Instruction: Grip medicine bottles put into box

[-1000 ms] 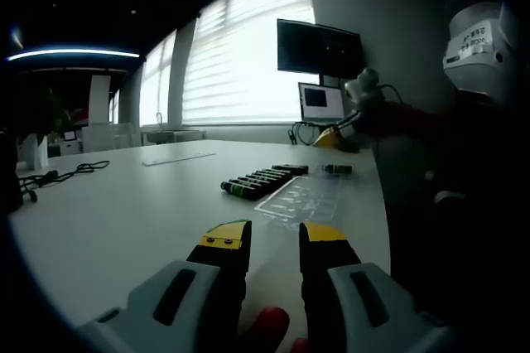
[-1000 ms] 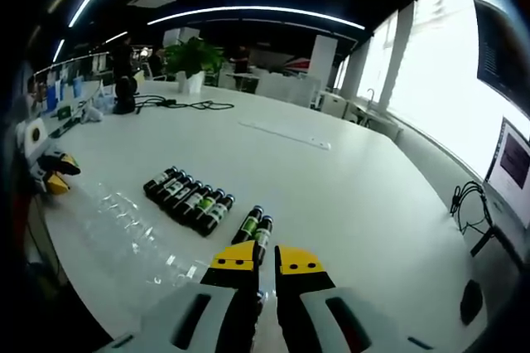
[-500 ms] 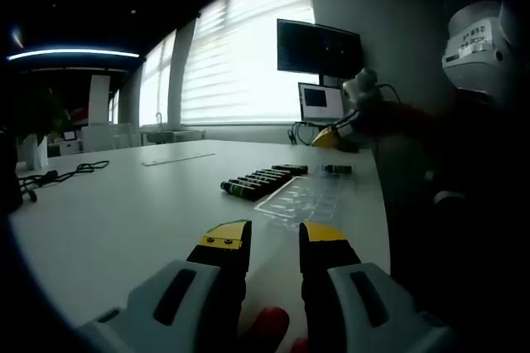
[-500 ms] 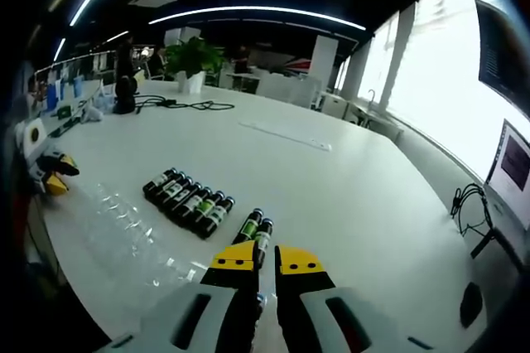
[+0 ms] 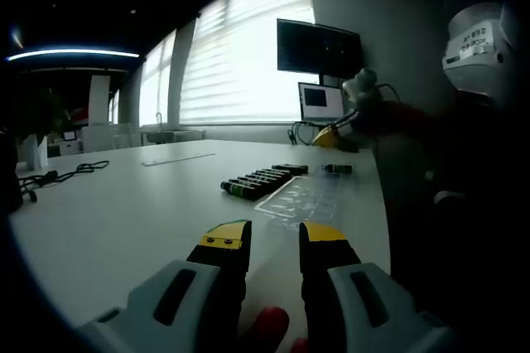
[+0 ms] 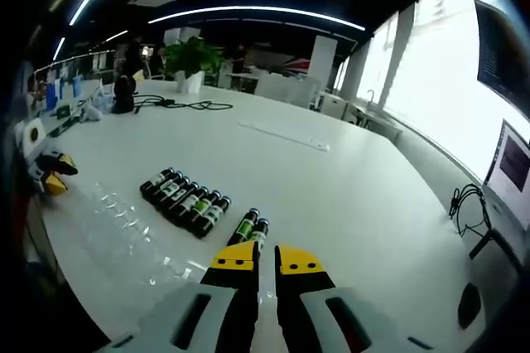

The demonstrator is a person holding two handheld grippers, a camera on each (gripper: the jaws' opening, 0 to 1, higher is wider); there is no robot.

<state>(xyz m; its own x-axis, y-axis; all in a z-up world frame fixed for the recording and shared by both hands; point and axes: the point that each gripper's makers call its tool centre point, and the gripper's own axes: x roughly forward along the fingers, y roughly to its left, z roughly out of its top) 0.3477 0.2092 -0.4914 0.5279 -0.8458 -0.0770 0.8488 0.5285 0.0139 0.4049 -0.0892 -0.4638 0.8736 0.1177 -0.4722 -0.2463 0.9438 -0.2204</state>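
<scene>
A row of several dark medicine bottles (image 5: 261,181) with green labels lies on the white table (image 5: 124,220). The same row (image 6: 185,201) lies ahead and left of my right gripper (image 6: 267,259). Two more bottles (image 6: 249,228) lie just beyond its yellow tips, and these two (image 5: 335,169) are apart from the row. A clear plastic tray (image 5: 306,197) lies beside the bottles, and the tray (image 6: 124,229) looks empty. My left gripper (image 5: 275,234) hovers low over the table, open with nothing in it. My right gripper's jaws leave only a slit between them and hold nothing.
A monitor (image 5: 319,48) and a laptop (image 5: 321,102) stand at the table's far end. Cables (image 6: 178,104) and a potted plant (image 6: 192,59) are at the far side. A flat strip (image 6: 283,134) lies mid-table. My left gripper (image 6: 51,176) shows at the table's edge.
The right gripper view has pulled back slightly, so the bottles sit a little further from its tips. The left gripper view is unchanged.
</scene>
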